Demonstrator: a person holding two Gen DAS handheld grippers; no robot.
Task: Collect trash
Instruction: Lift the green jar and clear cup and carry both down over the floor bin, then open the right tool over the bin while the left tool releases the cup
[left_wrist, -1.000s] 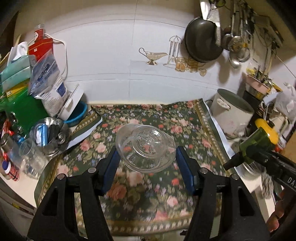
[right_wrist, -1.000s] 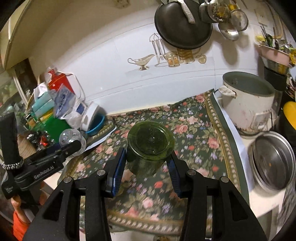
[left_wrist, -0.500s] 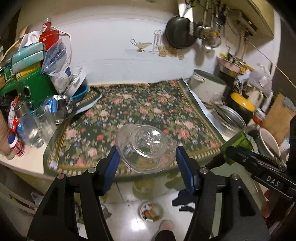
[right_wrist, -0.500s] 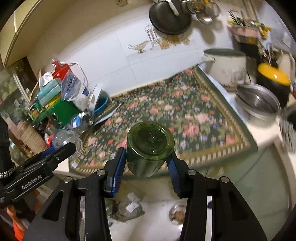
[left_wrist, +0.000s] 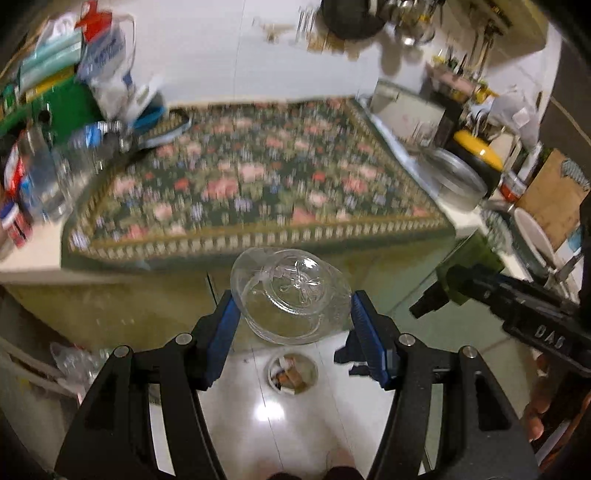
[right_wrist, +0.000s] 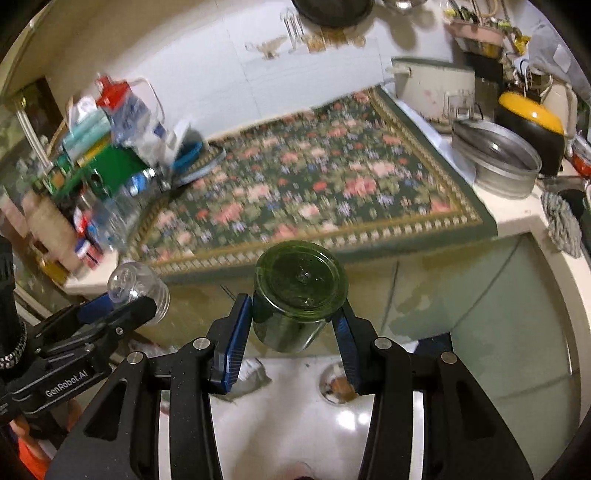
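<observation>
My left gripper (left_wrist: 293, 310) is shut on a clear plastic bottle (left_wrist: 290, 293), base toward the camera, held out past the counter's front edge above the white floor. My right gripper (right_wrist: 293, 315) is shut on a green plastic bottle (right_wrist: 300, 291), its base also facing me. In the left wrist view the green bottle (left_wrist: 471, 271) and right gripper show at the right. The clear bottle (right_wrist: 138, 290) in the left gripper shows at the left of the right wrist view. A small round bin (left_wrist: 292, 373) with scraps stands on the floor below, and the bin (right_wrist: 336, 386) is partly hidden in the right wrist view.
The counter carries a floral mat (left_wrist: 255, 177), with packets, cans and boxes (left_wrist: 55, 122) piled at its left. A white pot (right_wrist: 432, 92), a metal basin (right_wrist: 495, 158) and a yellow-lidded cooker (right_wrist: 532, 122) stand at its right. Cabinet fronts (right_wrist: 480, 314) drop below the counter.
Both grippers have drawn back from over the mat and sunk, still gripping their bottles. The counter's front, the floor and the small bin have come into view.
</observation>
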